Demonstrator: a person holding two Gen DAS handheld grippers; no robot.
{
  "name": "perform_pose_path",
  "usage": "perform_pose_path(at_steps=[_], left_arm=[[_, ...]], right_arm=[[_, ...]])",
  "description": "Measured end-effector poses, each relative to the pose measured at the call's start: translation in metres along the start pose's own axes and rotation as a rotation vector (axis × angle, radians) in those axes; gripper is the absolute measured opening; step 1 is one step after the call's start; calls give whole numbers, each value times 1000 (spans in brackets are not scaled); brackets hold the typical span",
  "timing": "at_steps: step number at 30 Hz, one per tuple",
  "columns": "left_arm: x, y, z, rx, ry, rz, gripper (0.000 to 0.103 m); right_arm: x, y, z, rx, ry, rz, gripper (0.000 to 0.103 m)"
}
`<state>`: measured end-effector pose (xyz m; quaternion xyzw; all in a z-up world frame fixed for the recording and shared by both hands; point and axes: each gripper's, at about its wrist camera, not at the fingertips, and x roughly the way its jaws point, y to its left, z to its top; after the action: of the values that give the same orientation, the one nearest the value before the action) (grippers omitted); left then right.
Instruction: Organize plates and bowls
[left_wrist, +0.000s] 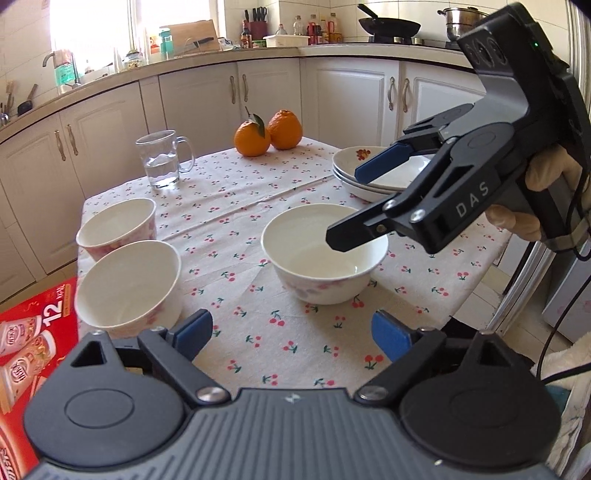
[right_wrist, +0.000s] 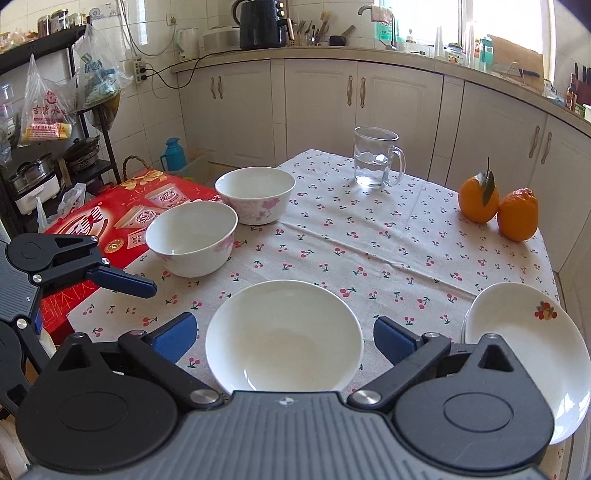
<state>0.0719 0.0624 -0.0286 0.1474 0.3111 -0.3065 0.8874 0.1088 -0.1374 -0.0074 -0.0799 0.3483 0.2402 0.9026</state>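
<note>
Three white bowls with pink flowers stand on the cherry-print tablecloth. One bowl (left_wrist: 325, 254) (right_wrist: 284, 336) is alone near the table's middle. Two bowls (left_wrist: 129, 288) (left_wrist: 117, 226) stand side by side at the table's left edge; in the right wrist view they are the nearer bowl (right_wrist: 191, 238) and the farther bowl (right_wrist: 255, 199). A stack of white plates (left_wrist: 384, 181) (right_wrist: 532, 347) sits at the right. My right gripper (left_wrist: 349, 205) (right_wrist: 284, 338) is open, hovering over the lone bowl, jaws either side. My left gripper (left_wrist: 291, 334) is open and empty above the table's near edge; one of its fingers (right_wrist: 122, 280) shows in the right wrist view.
A glass mug of water (left_wrist: 164, 160) (right_wrist: 375, 162) and two oranges (left_wrist: 267, 134) (right_wrist: 498, 205) stand at the far side. A red carton (left_wrist: 26, 347) (right_wrist: 122, 225) lies beside the table's left edge. Kitchen cabinets and a counter surround the table.
</note>
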Motion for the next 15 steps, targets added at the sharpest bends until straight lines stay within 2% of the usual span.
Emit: perform_pose_path(at_steps=[7,15], left_arm=[[-17,35,-4,-51,12,114,93],[-7,80,4,-116,10,185,93]], right_arm=[[3,24,7,-68,2,3,103],[18,51,20,-149,-5,54,103]])
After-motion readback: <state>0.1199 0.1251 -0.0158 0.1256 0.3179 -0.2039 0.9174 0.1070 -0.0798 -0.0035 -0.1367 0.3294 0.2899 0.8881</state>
